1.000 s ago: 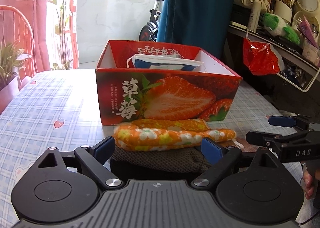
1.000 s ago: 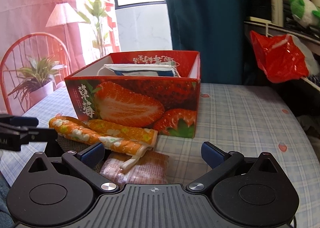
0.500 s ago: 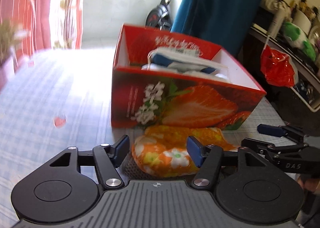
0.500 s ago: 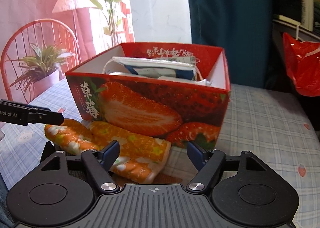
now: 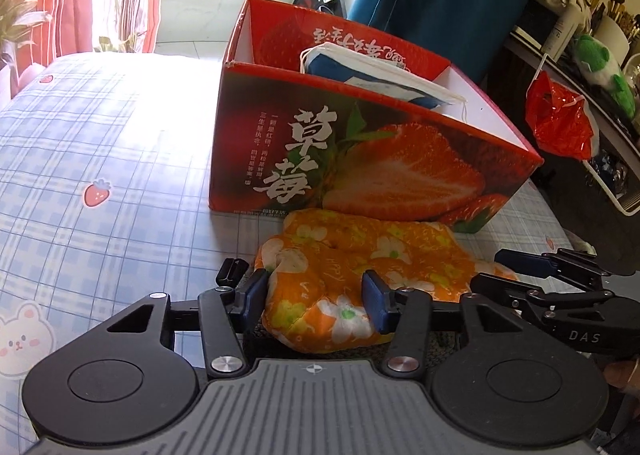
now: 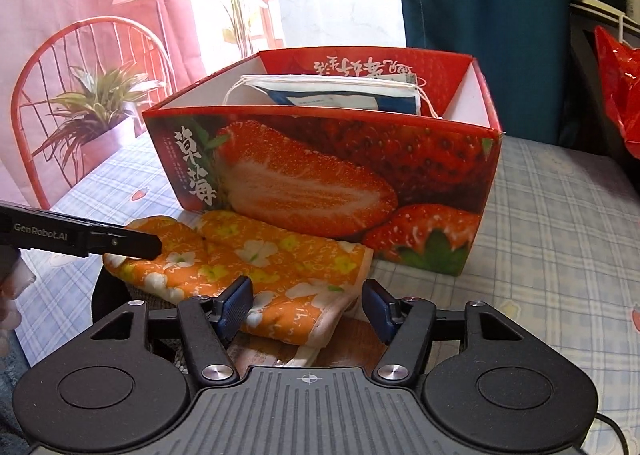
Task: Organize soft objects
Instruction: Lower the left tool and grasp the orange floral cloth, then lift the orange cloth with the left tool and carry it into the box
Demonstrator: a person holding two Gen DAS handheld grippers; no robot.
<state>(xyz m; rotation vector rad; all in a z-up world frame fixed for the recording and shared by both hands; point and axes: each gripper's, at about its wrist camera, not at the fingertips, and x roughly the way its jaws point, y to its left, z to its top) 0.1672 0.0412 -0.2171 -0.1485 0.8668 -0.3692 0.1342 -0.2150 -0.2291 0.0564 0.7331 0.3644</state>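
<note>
Mitt [image 5: 344,275], orange and floral, lies low in both frames against the box [image 5: 360,159]; your left gripper [image 5: 316,301] has been closing and pinches one bunched end, while the right gripper [image 6: 306,305] has closed round the cuff end, though only its left pad plainly touches, so seat it before you lift both ends level over the box wall. Beneath is a checked cloth [image 5: 100,159]; curtains, a chair [image 6: 80,67] and cluttered shelves ring the room.

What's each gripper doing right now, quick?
Left gripper: jaws just closing, pads pressing the orange floral mitt.
Right gripper: jaws just closing around the mitt's cuff, one pad not yet touching; open.
</note>
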